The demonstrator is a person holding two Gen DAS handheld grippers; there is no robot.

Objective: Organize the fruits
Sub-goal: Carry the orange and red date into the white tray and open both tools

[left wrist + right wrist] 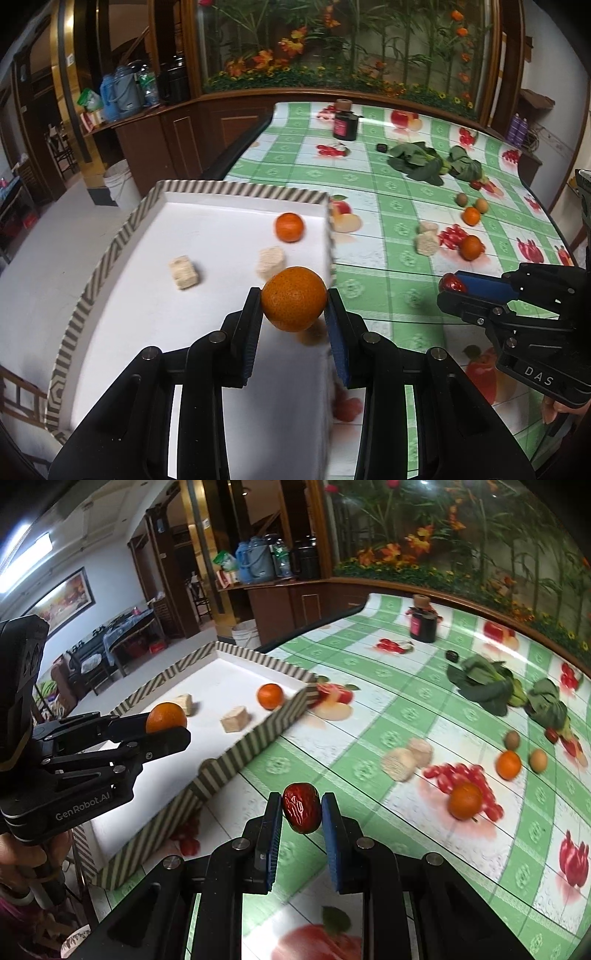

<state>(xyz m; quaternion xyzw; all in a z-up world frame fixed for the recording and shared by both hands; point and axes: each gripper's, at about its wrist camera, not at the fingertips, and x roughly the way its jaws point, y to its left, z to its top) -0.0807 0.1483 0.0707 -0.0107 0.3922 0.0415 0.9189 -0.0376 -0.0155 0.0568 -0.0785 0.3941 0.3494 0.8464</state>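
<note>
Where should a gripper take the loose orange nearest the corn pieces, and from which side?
Grip the orange across its widest middle, coming from above. It is round and sits free on the table; the corn pieces lie apart to its left, so either finger has room.

Dark wood cabinets (192, 122), flower mural (332, 44) behind glass, white floor (55, 236), white bucket (120, 182)

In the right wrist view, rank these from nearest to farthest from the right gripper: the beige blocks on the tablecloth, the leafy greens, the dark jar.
From the right gripper, shut on the red date:
1. Beige blocks, just ahead, slightly right, on the tablecloth.
2. Leafy greens, farther back on the right.
3. Dark jar, at the far edge of the table.
</note>
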